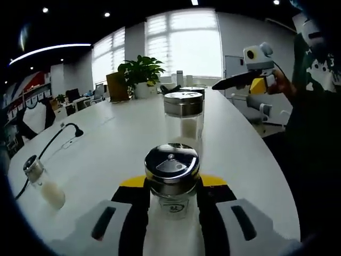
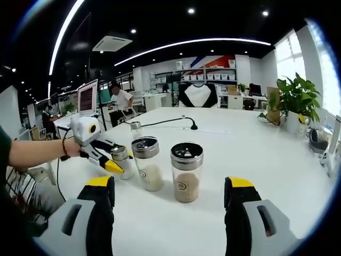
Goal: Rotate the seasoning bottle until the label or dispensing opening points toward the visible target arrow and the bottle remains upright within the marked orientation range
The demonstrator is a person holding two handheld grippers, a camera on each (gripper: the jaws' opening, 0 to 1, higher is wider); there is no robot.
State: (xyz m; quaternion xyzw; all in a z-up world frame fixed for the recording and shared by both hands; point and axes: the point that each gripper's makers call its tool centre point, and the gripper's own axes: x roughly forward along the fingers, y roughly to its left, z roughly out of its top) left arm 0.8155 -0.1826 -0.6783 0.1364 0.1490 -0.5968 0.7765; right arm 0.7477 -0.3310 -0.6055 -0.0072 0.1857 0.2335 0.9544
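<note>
A: Looking along the left gripper (image 1: 171,213), its jaws close round the nearest clear glass seasoning bottle with a steel lid (image 1: 171,178), upright on the white table (image 1: 112,144); a second jar (image 1: 184,114) stands beyond.

B: From the right gripper view, the right gripper (image 2: 169,205) stands wide open and empty, short of the brown-filled jar (image 2: 186,170).

A: Glass is likely rigid, smooth and slippery; gripping the body under the lid seems safest.

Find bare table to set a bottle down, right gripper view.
Free: white table on the view's right of the brown-filled bottle, out to the plant. Crowded: its other side, white-filled bottle and small bottle in the left claw.
</note>
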